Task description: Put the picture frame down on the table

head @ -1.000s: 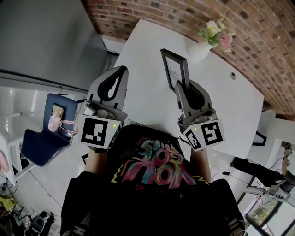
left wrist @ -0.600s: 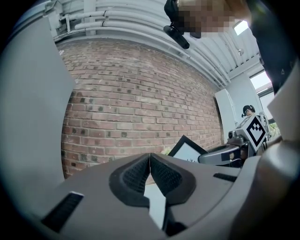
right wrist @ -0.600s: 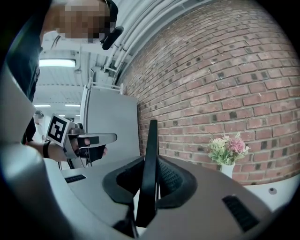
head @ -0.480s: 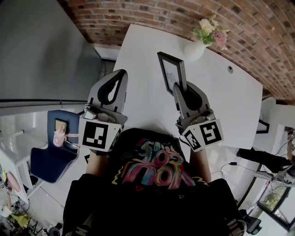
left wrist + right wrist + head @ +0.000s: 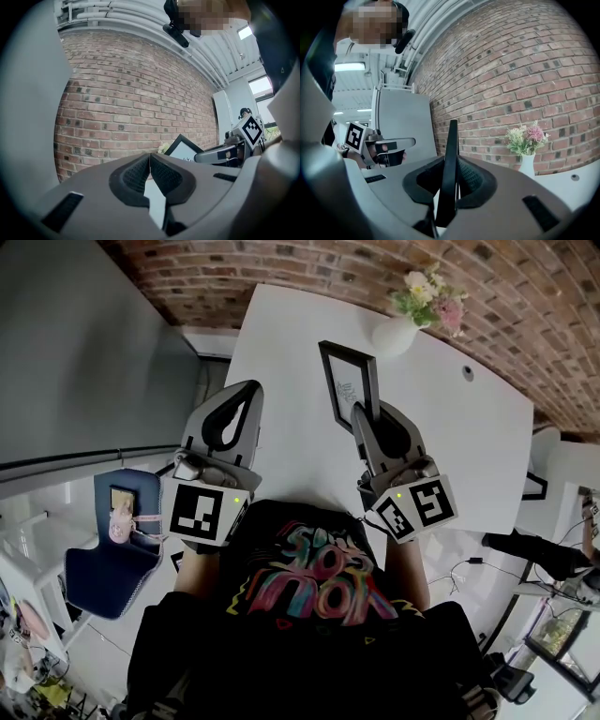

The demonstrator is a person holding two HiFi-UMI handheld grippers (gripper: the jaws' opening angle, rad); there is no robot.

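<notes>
A black picture frame [image 5: 350, 382] with a white print stands on edge above the white table [image 5: 281, 343], and my right gripper [image 5: 367, 418] is shut on its near edge. In the right gripper view the frame [image 5: 451, 173] shows edge-on as a thin black bar pinched between the two pads. My left gripper [image 5: 246, 395] hovers over the table's left part, apart from the frame, with its jaws shut and nothing between them. From the left gripper view the frame [image 5: 183, 150] appears to the right with the right gripper [image 5: 220, 152] holding it.
A white vase with pink and white flowers [image 5: 412, 315] stands at the table's far edge, just beyond the frame. A brick wall [image 5: 309, 268] runs behind the table. A blue chair [image 5: 108, 540] is on the floor to the left.
Both grippers and the frame have moved a little forward over the table and slightly lower. The grip on the frame is unchanged.
</notes>
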